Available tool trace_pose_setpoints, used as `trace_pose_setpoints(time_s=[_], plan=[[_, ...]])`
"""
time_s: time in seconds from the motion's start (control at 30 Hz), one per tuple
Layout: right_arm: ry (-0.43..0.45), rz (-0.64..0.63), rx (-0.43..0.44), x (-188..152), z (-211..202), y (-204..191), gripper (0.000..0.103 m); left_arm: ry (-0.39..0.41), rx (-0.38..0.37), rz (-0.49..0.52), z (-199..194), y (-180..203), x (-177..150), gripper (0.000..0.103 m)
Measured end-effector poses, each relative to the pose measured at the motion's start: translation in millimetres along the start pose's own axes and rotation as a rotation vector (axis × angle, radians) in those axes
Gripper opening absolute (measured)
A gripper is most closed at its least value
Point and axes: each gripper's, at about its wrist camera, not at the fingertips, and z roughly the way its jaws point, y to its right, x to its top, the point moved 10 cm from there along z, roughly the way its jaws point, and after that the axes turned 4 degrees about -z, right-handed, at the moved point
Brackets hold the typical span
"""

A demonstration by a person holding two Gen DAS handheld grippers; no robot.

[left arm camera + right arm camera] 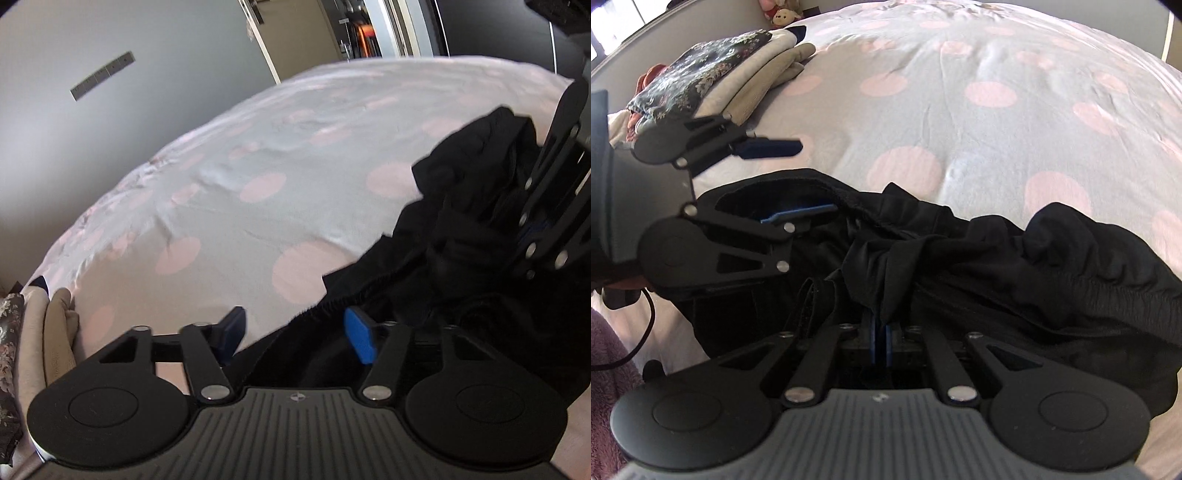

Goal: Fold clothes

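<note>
Black garment (997, 266) near, perhaps, folded stack (713, 77).

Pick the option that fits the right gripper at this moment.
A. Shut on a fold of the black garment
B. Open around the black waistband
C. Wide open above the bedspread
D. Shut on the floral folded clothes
A: in the right wrist view the right gripper has its blue pads pressed together on a pinch of the black garment.

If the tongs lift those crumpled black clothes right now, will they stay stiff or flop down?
Probably flop: the crumpled black garment lies in soft bunched folds on the pink-dotted grey bedspread. Where the right tongs pinch it, the cloth gathers into a thin pleat, so it looks light. Unheld parts would likely dangle.
</note>
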Motion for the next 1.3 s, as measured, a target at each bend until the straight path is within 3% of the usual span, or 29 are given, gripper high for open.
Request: trace_pose_setpoints(time_s=[0.23,0.43,0.63,0.73,0.9,1.1,1.17,1.3], plan=[[-0.005,-0.001,0.000,-2,3,0,0.006,-0.066,-0.028,-0.055,4,-6,-9,0.007],[0.012,-0.011,0.022,7,0,-9,0.006,-0.015,-0.013,-0.115,-13,-15,7,0.001],[0.057,-0.028,0.112,32,4,-35,0.006,0.159,-0.038,-0.240,-53,-34,40,0.001],[0.117,-0.023,0.057,55,10,-32,0.005,0.211,-0.056,-0.289,-68,-41,45,0.001],[0.202,0.005,-0.125,92,18,9,0.005,0.275,-0.099,-0.383,-82,-52,44,0.000],[0.097,0.039,-0.284,83,38,68,0.005,0.342,-0.071,-0.437,-88,-68,51,0.000],[0.035,0.056,-0.342,70,41,93,0.005,0.322,-0.048,-0.458,-83,-75,46,0.000],[-0.038,0.177,-0.346,38,29,142,0.013,0.208,-0.008,-0.505,-64,-90,27,0.000]])
